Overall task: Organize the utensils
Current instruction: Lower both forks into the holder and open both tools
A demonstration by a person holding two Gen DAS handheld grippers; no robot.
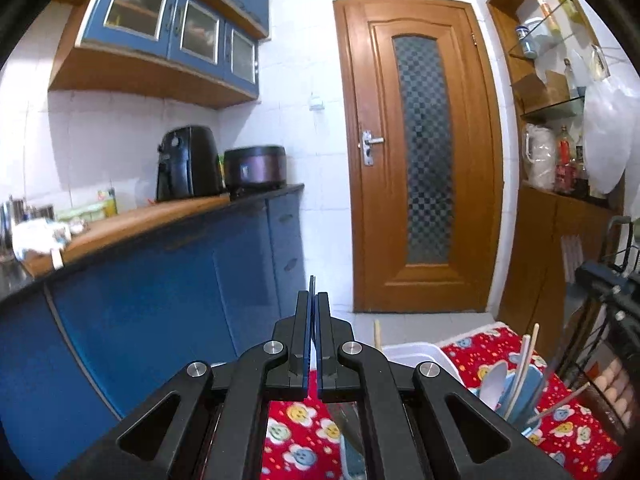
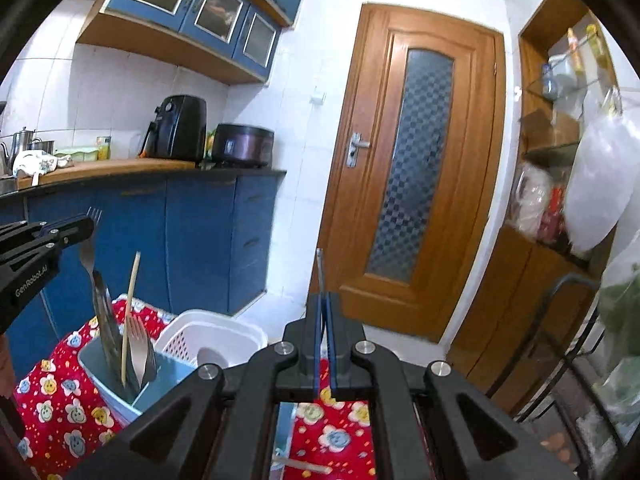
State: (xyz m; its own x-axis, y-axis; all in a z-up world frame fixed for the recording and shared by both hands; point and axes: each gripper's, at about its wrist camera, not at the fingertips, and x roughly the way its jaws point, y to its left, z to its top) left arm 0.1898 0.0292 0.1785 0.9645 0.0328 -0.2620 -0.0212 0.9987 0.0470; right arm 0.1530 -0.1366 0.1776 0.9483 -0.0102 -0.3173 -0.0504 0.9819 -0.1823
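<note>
Nearest the lens, the black linkage of the left hand-held gripper (image 1: 313, 300) fills the lower frame, its blue-lined jaws pressed together, and what shows in the right wrist view at nine o'clock is a fork (image 2: 89, 248), tines up, rising past the tip of that same gripper; whether the jaws actually clamp it cannot be told. The right hand-held gripper (image 2: 323, 280) is likewise closed, with a thin pale strip standing up between its pads, too slim to identify. Below, on a worktop spread with a red flower-print cloth (image 2: 64, 408), the blue utensil caddy (image 2: 108, 380) sits at seven o'clock in the right wrist view, holding forks and a wooden chopstick (image 2: 130, 312) upright, handles down, so each piece stands sorted and easy to reach. A white slotted basket (image 2: 208, 336) stands just behind it. In the left wrist view the same caddy appears at four o'clock with a white spoon (image 1: 494, 384) and chopsticks. Both grippers are raised above the caddy and point toward the wooden door (image 1: 420, 152), which suggests, as a judgement, a piece being carried to its compartment
</note>
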